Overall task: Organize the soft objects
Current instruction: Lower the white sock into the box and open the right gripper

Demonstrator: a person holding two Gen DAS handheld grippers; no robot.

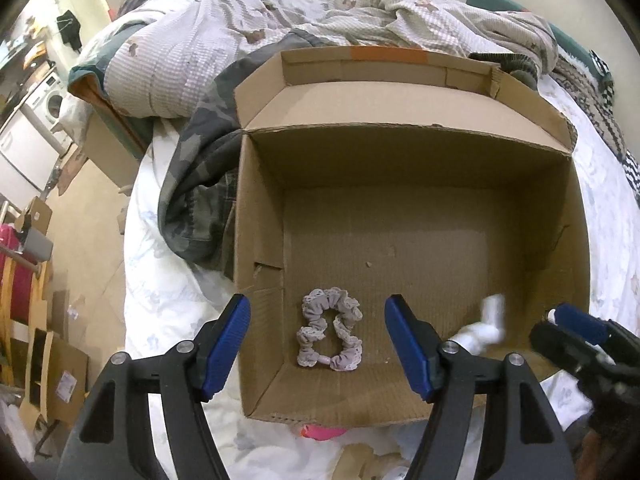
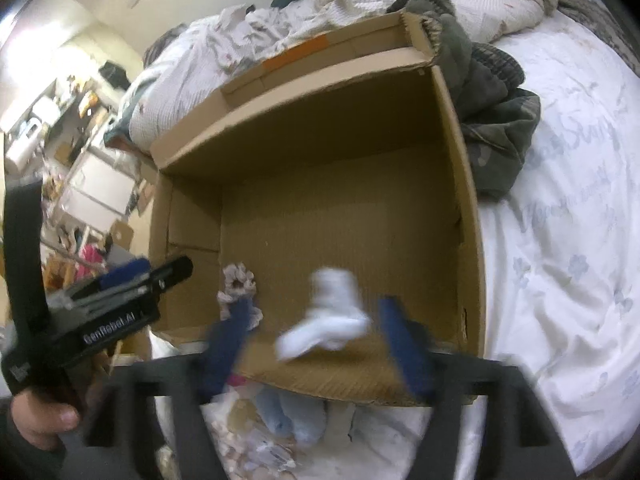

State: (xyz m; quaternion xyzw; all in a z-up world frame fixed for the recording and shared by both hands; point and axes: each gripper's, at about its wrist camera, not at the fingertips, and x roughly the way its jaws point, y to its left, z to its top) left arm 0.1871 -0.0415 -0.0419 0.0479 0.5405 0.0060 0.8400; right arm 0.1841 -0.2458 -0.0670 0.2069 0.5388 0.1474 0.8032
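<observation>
The left claw point(image 1: 318, 344) is spread wide over the near edge of the cardboard box point(image 1: 400, 156) on the bed point(image 1: 160, 288); the right claw point(image 2: 316, 344) gapes too, with a blurred white sock point(image 2: 332, 316) between its blue fingers, gripped by neither. A ruffled lilac scrunchie point(image 1: 330, 328) lies twisted on the box floor, with a rumpled blanket point(image 1: 224, 40) beyond.

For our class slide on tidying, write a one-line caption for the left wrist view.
Open left gripper hovers above a lilac scrunchie inside a cardboard box on a bed.

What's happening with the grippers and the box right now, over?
Left gripper open, empty. Right gripper open; blurred white sock between its fingers, over brown cardboard box. Lilac ruffled scrunchie on box floor. Nothing blocking.
</observation>
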